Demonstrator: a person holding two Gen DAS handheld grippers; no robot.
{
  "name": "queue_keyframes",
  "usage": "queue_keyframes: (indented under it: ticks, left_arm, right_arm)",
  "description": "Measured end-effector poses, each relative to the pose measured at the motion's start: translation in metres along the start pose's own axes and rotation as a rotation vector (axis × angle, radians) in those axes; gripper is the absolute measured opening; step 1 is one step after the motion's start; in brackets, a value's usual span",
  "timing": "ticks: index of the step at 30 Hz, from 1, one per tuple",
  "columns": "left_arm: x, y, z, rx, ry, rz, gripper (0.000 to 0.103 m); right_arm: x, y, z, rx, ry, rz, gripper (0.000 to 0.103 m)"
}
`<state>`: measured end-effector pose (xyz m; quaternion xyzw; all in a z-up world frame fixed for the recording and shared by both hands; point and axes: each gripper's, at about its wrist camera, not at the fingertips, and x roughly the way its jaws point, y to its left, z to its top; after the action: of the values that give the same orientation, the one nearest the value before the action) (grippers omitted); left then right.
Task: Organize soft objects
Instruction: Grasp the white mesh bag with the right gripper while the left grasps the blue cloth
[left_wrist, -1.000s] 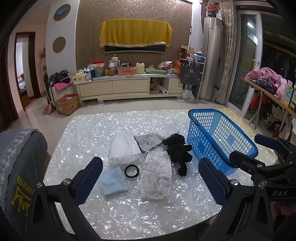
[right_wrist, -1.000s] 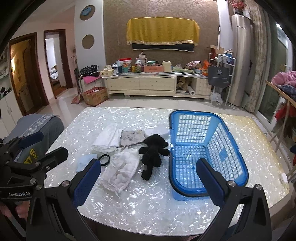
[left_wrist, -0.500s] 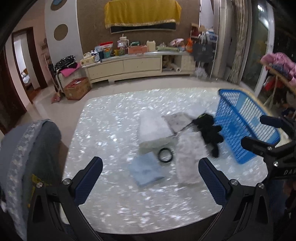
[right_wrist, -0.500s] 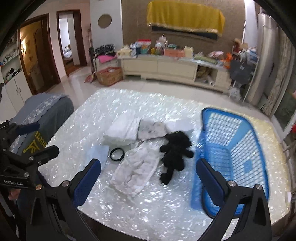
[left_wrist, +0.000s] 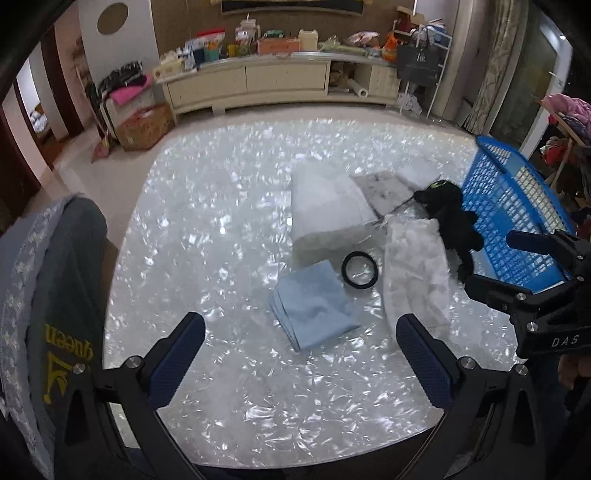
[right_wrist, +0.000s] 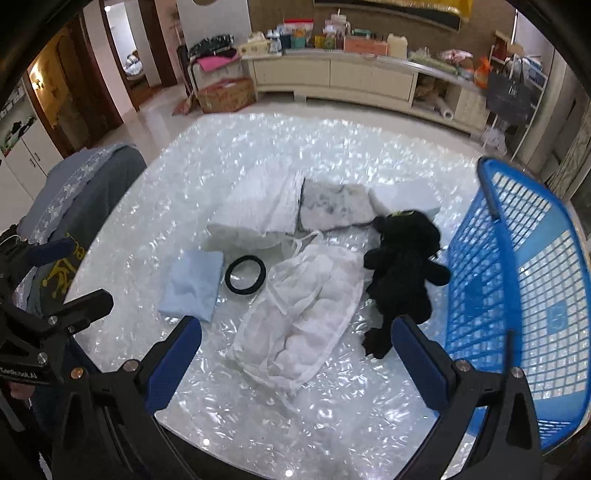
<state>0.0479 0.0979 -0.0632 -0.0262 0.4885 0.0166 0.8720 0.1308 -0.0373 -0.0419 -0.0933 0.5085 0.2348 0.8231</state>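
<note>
Both grippers hang over the near edge of the shiny table (left_wrist: 221, 229), jaws wide apart and empty: the left gripper (left_wrist: 301, 352) before the light blue folded cloth (left_wrist: 314, 306), the right gripper (right_wrist: 295, 354) above the white mesh bag (right_wrist: 306, 314). Beside the bag lies the black plush toy (right_wrist: 402, 269), touching the blue basket (right_wrist: 517, 280). A black ring (right_wrist: 245, 275) rests between cloth and bag.

The worktop (right_wrist: 236, 155) was glossy, pearly and crinkled-looking; the basket (right_wrist: 524, 280) was shiny blue plastic lattice; the toy (right_wrist: 402, 266) was matt black plush; the pouch (right_wrist: 306, 317) was sheer white mesh.
</note>
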Motion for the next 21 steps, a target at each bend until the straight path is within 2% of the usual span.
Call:
queue_keyframes:
  ticks: [10,15,18,20,21]
  left_arm:
    - [0.059,0.029,-0.002,-0.109,0.135,-0.030,0.103]
    - [0.080,0.033,-0.005,-0.125,0.188,-0.034,0.103]
    - [0.094,0.034,-0.007,-0.135,0.237,-0.028,0.103]
    - [0.102,0.036,-0.008,-0.157,0.258,-0.045,0.099]
    - [0.104,0.038,-0.009,-0.167,0.258,-0.040,0.098]
  right_arm:
    - [0.039,0.002,0.005,0.013,0.082,0.016,0.103]
    - [0.056,0.000,0.006,0.018,0.105,0.021,0.102]
    - [0.061,0.001,0.006,0.017,0.118,0.027,0.097]
    - [0.064,-0.001,0.005,0.021,0.124,0.034,0.096]
    - [0.066,0.000,0.005,0.023,0.129,0.032,0.092]
